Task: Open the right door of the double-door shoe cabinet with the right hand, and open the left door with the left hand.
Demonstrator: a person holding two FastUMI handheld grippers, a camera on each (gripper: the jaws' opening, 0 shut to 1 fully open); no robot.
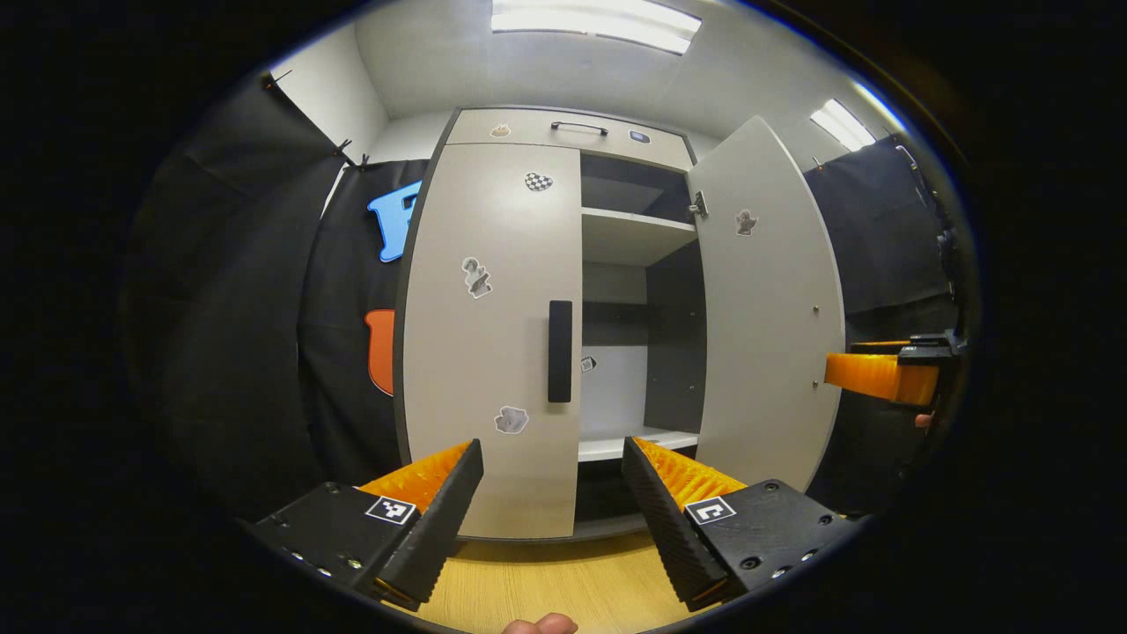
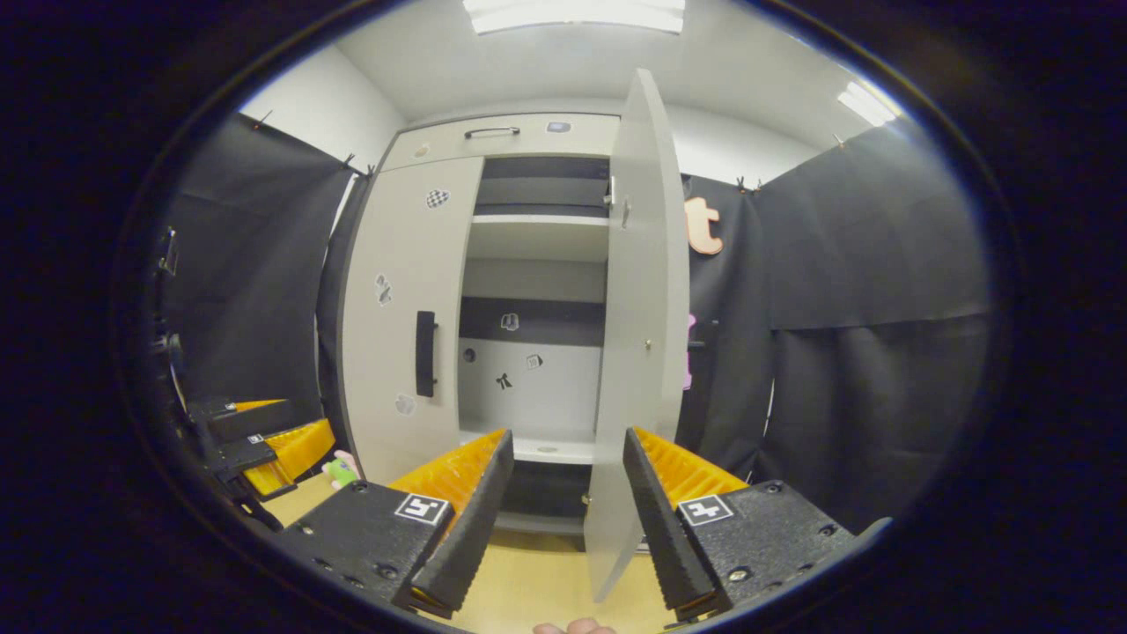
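in front of both claws, one shoe cabinet (image 1: 563,132) with two doors: right door (image 1: 766,308) swung open, left door (image 1: 484,352) closed. left claw (image 1: 553,493) spread, right claw (image 2: 568,493) spread, holding nothing.

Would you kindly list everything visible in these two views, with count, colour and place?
Shoe cabinet: one, light grey, centre, on the wooden floor.
Left door: one, grey with stickers, closed.
Left door handle: one, black, vertical, at the door's inner edge.
Right door: one, grey, swung open.
Shelves: two seen, pale, inside the cabinet.
Top drawer handle: one, dark, above the doors.
Small toy: one, green and pink, floor at left.
Left gripper: open, before the left door.
Right gripper: open, near the open door's edge.
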